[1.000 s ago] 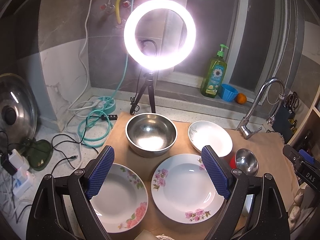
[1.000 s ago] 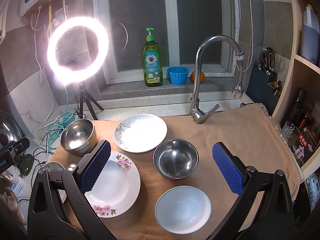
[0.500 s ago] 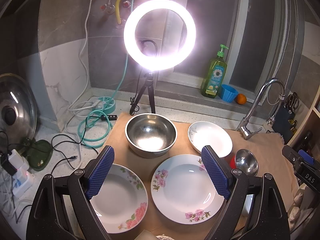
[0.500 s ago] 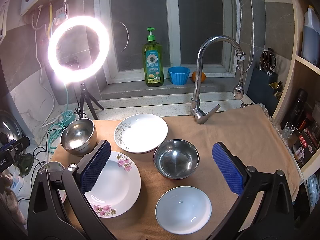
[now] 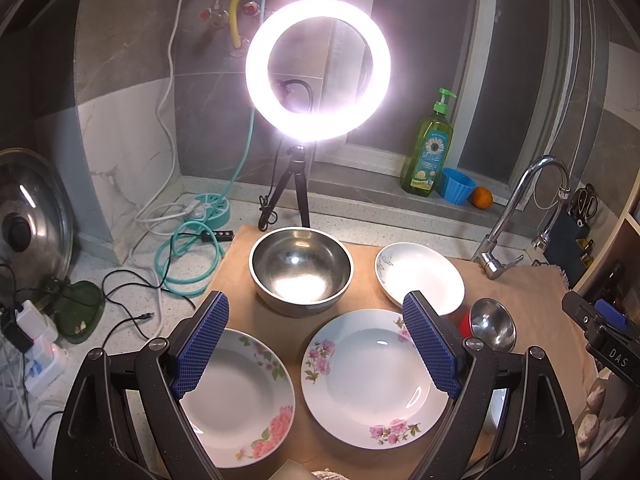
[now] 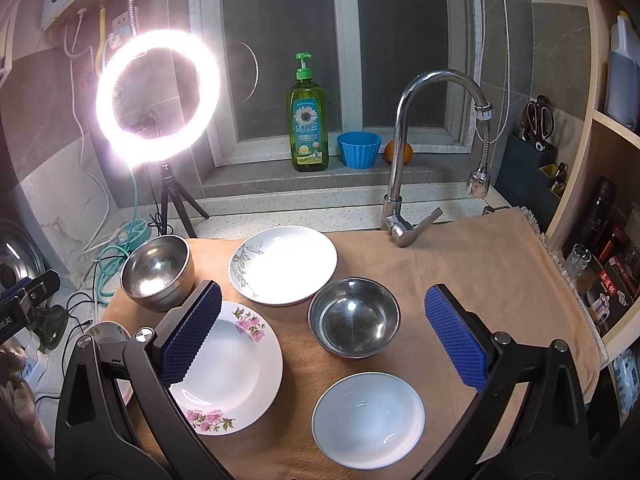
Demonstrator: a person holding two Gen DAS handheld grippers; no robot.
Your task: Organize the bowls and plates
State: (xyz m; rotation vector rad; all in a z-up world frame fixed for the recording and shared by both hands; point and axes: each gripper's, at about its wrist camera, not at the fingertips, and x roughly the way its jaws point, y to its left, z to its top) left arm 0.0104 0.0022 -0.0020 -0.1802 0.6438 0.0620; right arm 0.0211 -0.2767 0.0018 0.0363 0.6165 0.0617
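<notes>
Tan cloth (image 6: 460, 276) carries the dishes — both claws gape empty: left gripper (image 5: 316, 340) above floral plates (image 5: 374, 378), right gripper (image 6: 320, 336) above a steel bowl (image 6: 354, 322).

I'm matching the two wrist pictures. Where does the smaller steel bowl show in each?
Left wrist: smaller steel bowl at right, beside the right finger.
Right wrist: centre, between the fingers, beyond the white bowl.
Shared landmark: the green soap bottle on the sill.
</notes>
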